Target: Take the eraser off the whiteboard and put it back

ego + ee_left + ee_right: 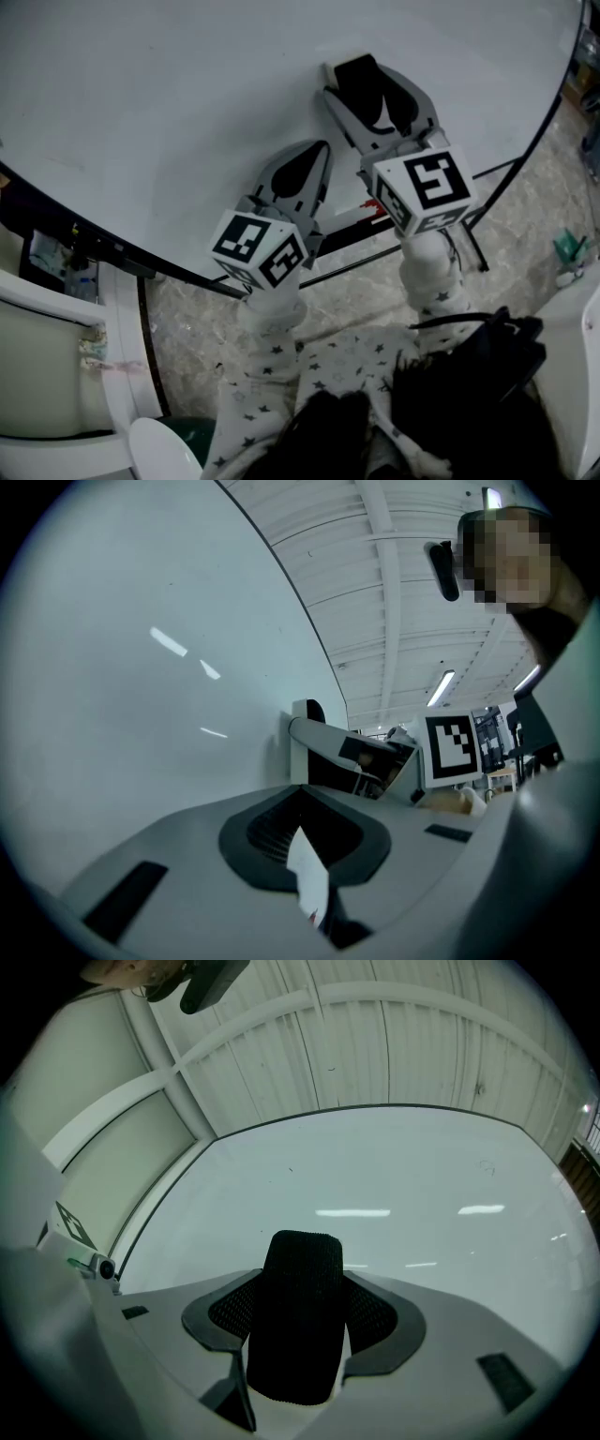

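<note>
The black eraser (368, 86) sits between the jaws of my right gripper (375, 89), which is shut on it in front of the whiteboard (169, 94). In the right gripper view the eraser (295, 1316) stands upright between the dark pads, its felt end toward the board (394, 1176). Whether it touches the board I cannot tell. My left gripper (314, 159) hangs lower and to the left, jaws together with nothing in them. The left gripper view shows the same pads (305, 841) and, beyond them, the right gripper (347, 757) at the board.
The whiteboard's dark lower frame (178, 267) runs diagonally below the grippers, with a small red item (368, 208) on its ledge. Marbled floor (525, 225) lies beneath. White furniture (56, 375) stands at the lower left. Star-patterned sleeves (272, 375) fill the bottom.
</note>
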Action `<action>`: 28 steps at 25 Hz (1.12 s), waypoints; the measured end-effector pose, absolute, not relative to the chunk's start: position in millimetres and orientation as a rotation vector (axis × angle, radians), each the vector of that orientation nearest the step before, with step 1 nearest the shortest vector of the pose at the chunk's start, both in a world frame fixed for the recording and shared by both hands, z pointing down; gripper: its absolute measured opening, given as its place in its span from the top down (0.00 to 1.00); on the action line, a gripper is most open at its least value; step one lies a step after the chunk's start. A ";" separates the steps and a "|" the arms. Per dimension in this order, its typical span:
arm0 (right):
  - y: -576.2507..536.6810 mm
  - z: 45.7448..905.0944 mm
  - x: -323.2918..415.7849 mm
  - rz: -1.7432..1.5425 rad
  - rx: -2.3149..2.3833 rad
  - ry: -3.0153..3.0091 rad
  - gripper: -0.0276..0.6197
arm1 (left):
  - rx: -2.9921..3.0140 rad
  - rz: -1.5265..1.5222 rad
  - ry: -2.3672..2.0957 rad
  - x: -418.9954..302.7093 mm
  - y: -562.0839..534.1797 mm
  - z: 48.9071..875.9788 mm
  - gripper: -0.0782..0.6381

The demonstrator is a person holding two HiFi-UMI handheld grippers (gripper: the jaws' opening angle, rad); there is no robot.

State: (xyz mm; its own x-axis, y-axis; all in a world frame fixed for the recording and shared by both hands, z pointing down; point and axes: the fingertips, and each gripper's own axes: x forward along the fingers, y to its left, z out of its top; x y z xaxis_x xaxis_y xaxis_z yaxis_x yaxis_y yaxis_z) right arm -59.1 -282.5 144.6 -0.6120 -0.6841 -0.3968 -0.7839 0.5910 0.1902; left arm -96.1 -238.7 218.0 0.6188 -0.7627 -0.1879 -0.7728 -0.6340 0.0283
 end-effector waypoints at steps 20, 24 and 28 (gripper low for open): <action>-286.7 139.0 -70.3 0.716 -1.375 2.484 0.55 | -2.769 0.312 1.291 -103.6 -245.1 213.3 0.89; -287.5 142.2 -73.2 0.740 -1.391 2.485 0.55 | -2.775 0.311 1.297 -108.8 -244.3 217.8 0.89; -287.1 140.8 -85.6 0.776 -1.409 2.462 0.55 | -2.776 0.318 1.308 -123.1 -243.4 219.5 0.89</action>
